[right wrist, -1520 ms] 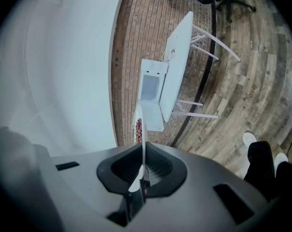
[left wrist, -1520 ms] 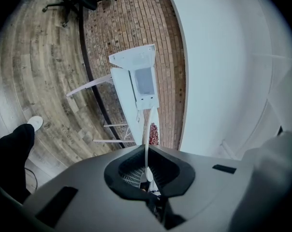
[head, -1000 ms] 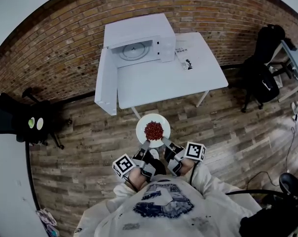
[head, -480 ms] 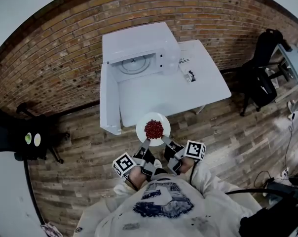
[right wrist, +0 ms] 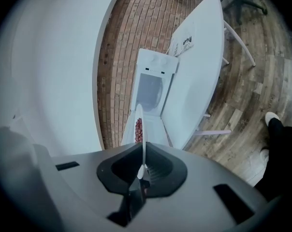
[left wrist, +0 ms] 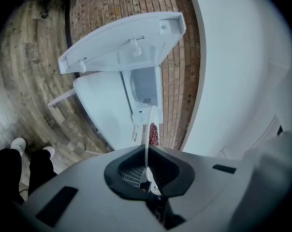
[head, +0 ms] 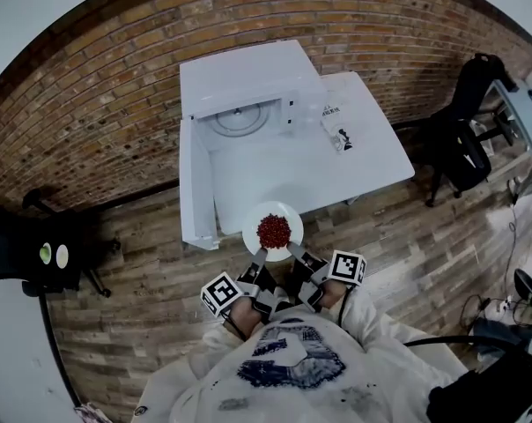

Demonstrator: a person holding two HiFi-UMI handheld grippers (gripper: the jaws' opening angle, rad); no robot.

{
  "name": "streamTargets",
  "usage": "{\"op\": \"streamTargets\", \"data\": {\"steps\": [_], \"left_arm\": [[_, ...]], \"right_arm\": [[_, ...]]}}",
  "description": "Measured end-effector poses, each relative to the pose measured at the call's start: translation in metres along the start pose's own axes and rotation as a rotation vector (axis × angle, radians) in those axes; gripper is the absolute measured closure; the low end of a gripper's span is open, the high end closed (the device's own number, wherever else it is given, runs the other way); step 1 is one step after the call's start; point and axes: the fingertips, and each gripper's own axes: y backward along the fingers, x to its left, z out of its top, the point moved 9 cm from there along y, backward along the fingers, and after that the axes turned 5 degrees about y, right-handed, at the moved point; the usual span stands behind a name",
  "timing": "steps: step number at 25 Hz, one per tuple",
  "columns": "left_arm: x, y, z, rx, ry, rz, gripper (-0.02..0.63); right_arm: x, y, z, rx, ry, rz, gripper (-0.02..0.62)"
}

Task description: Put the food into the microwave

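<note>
Red food (head: 274,230) is sitting on the white plate (head: 294,221), left gripper (head: 260,258) and right gripper (head: 294,252) pinching its rim, best carried level toward the upper-centre microwave (head: 248,86).

A white table (head: 292,170) carries an open microwave (head: 248,77) with a printed sheet (head: 335,123) beside it

Left gripper (head: 260,256), right gripper (head: 292,248), both clamping plate (head: 252,222)

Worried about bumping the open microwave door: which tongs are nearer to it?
Left. The left tongs clamp the plate on the side facing the open door; the right tongs clamp its opposite side, farther away.
</note>
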Motion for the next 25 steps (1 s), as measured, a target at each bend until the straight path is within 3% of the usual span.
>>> {"op": "streamTargets", "data": {"steps": [11,14,25], "left_arm": [[-0.004,-0.040,0.029,-0.017,0.008,0.014,0.588],[-0.010,-0.062,0.038,-0.025,0.022,-0.015,0.588],[-0.020,-0.130,0.076,-0.087,0.032,0.014,0.588]], "right_arm": [[-0.005,-0.037,0.040,0.024,-0.009,-0.007,0.571],[-0.006,-0.049,0.059,0.028,-0.033,0.000,0.571],[-0.019,-0.102,0.134,0.101,-0.017,-0.007,0.571]]}}
